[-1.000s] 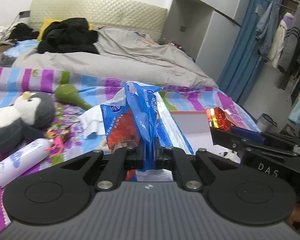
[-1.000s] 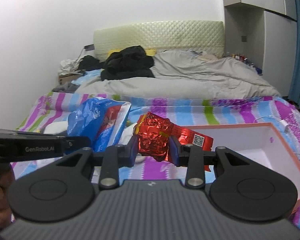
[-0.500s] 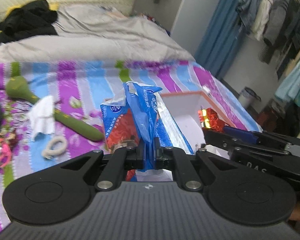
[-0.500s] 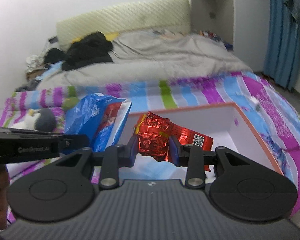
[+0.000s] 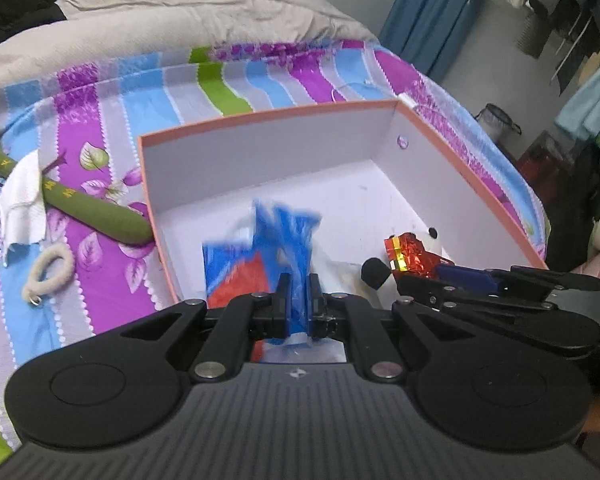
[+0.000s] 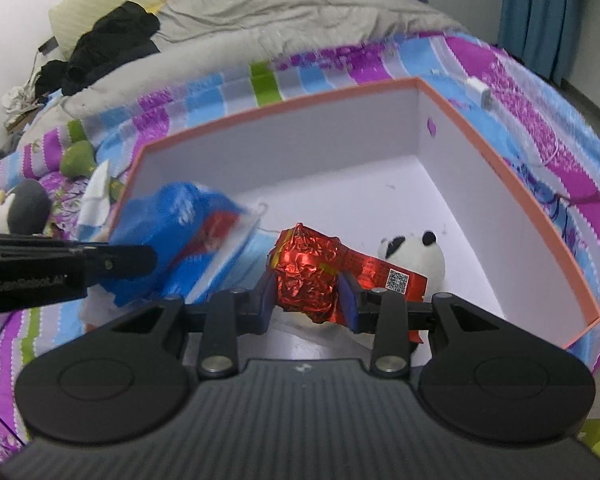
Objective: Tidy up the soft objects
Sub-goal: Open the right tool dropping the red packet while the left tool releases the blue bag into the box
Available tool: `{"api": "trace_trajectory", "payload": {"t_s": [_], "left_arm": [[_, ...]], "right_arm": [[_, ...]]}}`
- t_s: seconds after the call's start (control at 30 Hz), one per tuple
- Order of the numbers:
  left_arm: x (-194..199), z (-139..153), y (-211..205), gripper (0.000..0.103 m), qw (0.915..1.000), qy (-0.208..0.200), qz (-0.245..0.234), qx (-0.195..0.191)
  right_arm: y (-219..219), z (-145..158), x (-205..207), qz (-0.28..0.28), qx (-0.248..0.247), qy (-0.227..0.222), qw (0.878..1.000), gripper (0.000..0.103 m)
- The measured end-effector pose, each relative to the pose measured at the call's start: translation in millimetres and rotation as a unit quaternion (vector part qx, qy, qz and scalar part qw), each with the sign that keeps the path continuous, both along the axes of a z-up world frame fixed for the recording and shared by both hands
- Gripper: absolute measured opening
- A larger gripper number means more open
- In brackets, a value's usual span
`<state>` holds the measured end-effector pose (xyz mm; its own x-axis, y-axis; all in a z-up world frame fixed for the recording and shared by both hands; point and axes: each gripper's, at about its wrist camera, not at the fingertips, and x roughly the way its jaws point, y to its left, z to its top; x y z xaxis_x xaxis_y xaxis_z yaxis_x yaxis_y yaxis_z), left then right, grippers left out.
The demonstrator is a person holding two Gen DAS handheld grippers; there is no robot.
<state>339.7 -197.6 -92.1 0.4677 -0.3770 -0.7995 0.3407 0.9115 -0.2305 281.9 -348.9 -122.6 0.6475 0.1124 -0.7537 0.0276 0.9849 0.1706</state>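
Two packets hang over the box [image 6: 520, 200], our left gripper [image 5: 296, 304] clamping the blue bag [image 5: 276, 240] and our right gripper [image 6: 306, 294] the red foil pack [image 6: 308, 268] beside the panda [image 6: 414, 256], so releasing high risks either bouncing out.

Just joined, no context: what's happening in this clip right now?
A person with two handheld grippers is tidying soft items on a bed into an open box. The left gripper is shut on a blue plastic pack, the right gripper on a crumpled red foil pack; both hang over the box interior. A panda plush already lies inside. A penguin plush, a green soft toy and a white hair tie are still out on the striped sheet.
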Motion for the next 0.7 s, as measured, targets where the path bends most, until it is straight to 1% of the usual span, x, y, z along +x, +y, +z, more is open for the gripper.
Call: {"api": "trace_trajectory", "payload": {"t_s": [0.1, 0.13, 0.17, 0.2, 0.23, 0.27, 0.3, 0.4, 0.53, 0.6, 0.7], "left_arm": [[1, -4, -3, 0.008, 1.0000, 0.004, -0.003, 0.002], [1, -4, -4, 0.008, 1.0000, 0.004, -0.002, 0.003], [1, -4, -4, 0.008, 1.0000, 0.004, -0.002, 0.004], [0, -3, -4, 0.008, 1.0000, 0.003, -0.002, 0.005], [0, -2, -4, 0.009, 1.0000, 0.002, -0.003, 0.006], [-1, 0, -4, 0.014, 1.0000, -0.001, -0.002, 0.007], [-3, 2, -3, 0.019, 1.0000, -0.005, -0.003, 0.007], [-11, 15, 1, 0.028, 0.9997, -0.024, -0.001, 0.003], [-25, 34, 8, 0.033, 0.9987, -0.050, 0.006, -0.002], [-32, 42, 11, 0.037, 0.9982, -0.060, 0.009, -0.005], [-45, 54, 19, 0.039, 0.9971, -0.073, 0.015, -0.009]], "right_arm": [[-4, -8, 3, -0.002, 0.004, 0.009, 1.000, 0.039], [-6, -10, 3, -0.003, 0.005, 0.011, 1.000, 0.038], [-7, -12, 4, -0.005, 0.005, 0.013, 1.000, 0.041], [-7, -12, 4, -0.007, 0.005, 0.016, 1.000, 0.048], [-9, -13, 5, -0.010, 0.007, 0.020, 1.000, 0.051], [-11, -12, 5, -0.013, 0.009, 0.021, 1.000, 0.054], [-12, -11, 4, -0.016, 0.012, 0.019, 1.000, 0.054], [-13, -5, 0, -0.019, 0.015, 0.009, 1.000, 0.054], [-13, 8, -9, -0.020, 0.023, -0.011, 0.999, 0.054], [-11, 17, -15, -0.018, 0.023, -0.025, 0.999, 0.054], [-5, 30, -25, -0.013, 0.022, -0.045, 0.999, 0.054]]}}
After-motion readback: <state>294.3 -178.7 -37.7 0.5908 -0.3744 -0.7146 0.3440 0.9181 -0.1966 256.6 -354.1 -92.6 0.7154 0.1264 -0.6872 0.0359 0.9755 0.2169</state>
